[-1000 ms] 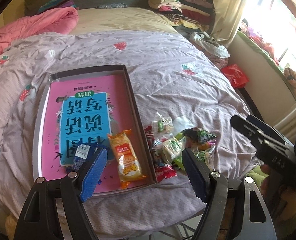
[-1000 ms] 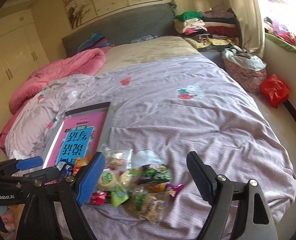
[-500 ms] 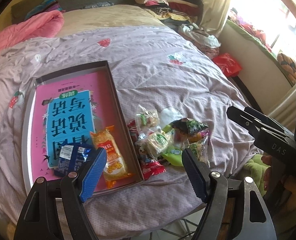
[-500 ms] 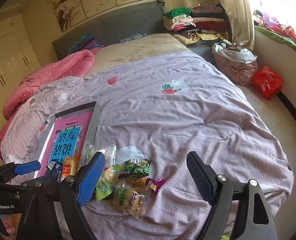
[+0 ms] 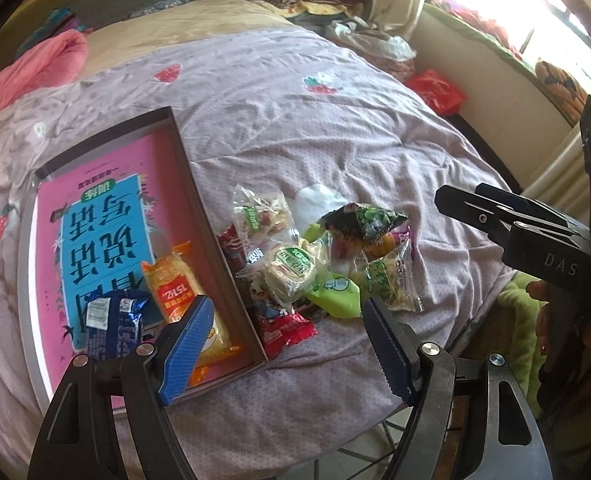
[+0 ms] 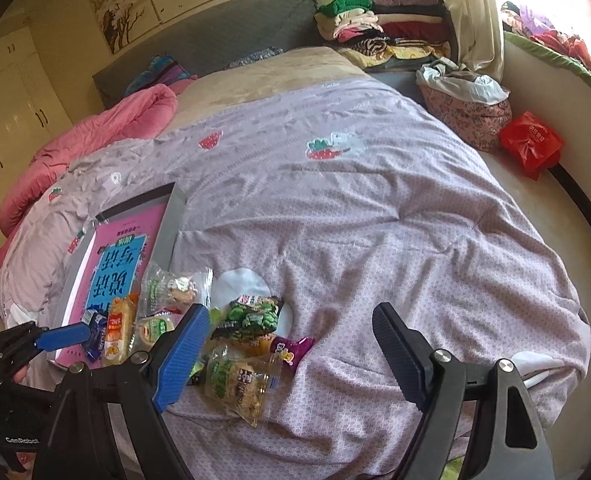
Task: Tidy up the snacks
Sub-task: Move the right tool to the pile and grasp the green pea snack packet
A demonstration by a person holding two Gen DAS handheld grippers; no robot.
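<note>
Hovering above the near edge of the bed (image 6: 375, 208), the left gripper (image 5: 283, 344) has its jaws spread wide with nothing between the pads. Its left finger (image 5: 187, 344) overlaps the orange packet (image 5: 175, 280) in the image, but contact cannot be told. Orange packet and blue packet (image 5: 113, 322) lie inside the tray (image 5: 199, 216), on a pink book (image 5: 95, 220). Just right of the tray wall sits the snack pile (image 5: 315, 264): red wrapper (image 5: 285, 328) nearest, then a light green pack (image 5: 333, 292), a round pastry (image 5: 291, 266), a dark green bag (image 5: 363, 218) and a clear bag (image 5: 257, 214) farther back.

Right gripper (image 6: 291, 352): jaws also spread wide, empty, not touching anything. The pile lies below and beside its left finger (image 6: 179, 356); a clear noodle-like pack (image 6: 235, 384) lies between the fingers, toward the left. The dark green bag (image 6: 251, 318) lies beyond it. A hand (image 5: 551, 320) holds the right gripper at the left view's right edge.

Beyond: a pink duvet (image 6: 95, 136), folded clothes (image 6: 375, 24), a red bag (image 6: 531, 144).
</note>
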